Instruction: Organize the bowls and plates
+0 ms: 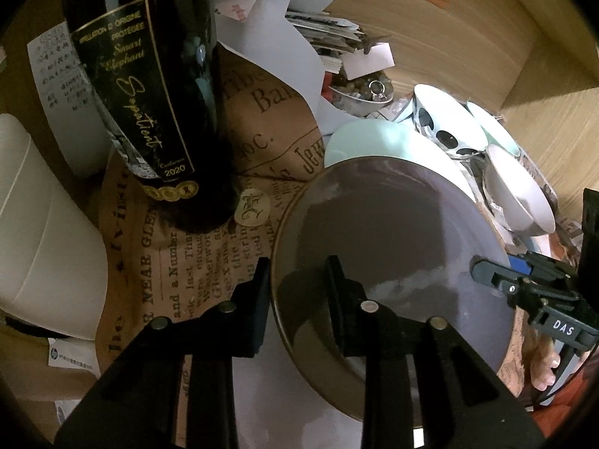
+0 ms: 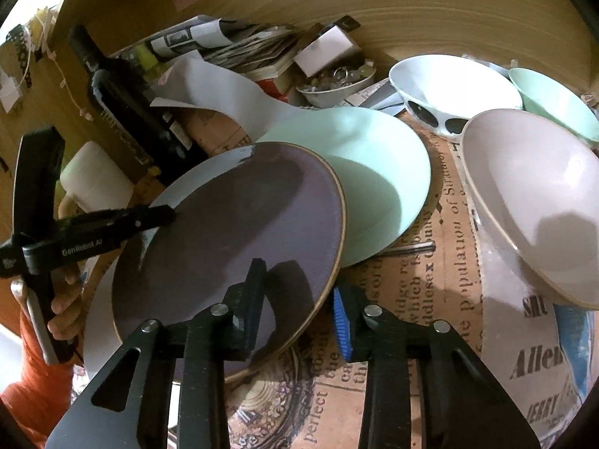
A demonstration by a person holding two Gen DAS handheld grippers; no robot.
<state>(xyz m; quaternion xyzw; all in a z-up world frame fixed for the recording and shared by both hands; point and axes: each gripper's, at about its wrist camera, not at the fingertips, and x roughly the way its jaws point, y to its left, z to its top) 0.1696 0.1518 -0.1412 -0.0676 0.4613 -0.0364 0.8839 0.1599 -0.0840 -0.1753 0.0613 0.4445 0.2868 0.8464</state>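
A purple plate (image 1: pixel 393 232) (image 2: pixel 232 232) with a brown rim lies tilted, its far edge over a mint plate (image 1: pixel 374 138) (image 2: pixel 374 157). A pale plate shows under its left side in the right wrist view. My left gripper (image 1: pixel 297 262) (image 2: pixel 164 211) straddles the plate's left rim, one finger on top and one outside, shut on it. On the opposite rim my right gripper (image 2: pixel 297 277) (image 1: pixel 477 269) does the same, its blue-padded finger outside the edge. A pinkish bowl (image 2: pixel 524 187) (image 1: pixel 516 187), a white dotted bowl (image 2: pixel 449 82) (image 1: pixel 445 119) and a mint bowl (image 2: pixel 554 101) stand to the right.
A dark wine bottle (image 1: pixel 149 75) (image 2: pixel 123 104) and a white container (image 1: pixel 37 224) stand close at the left. Piled papers (image 1: pixel 318 18) and a small bowl of beads (image 2: pixel 337 82) fill the back, against a wooden wall (image 1: pixel 449 37). Newsprint-patterned cloth (image 2: pixel 430 262) covers the table.
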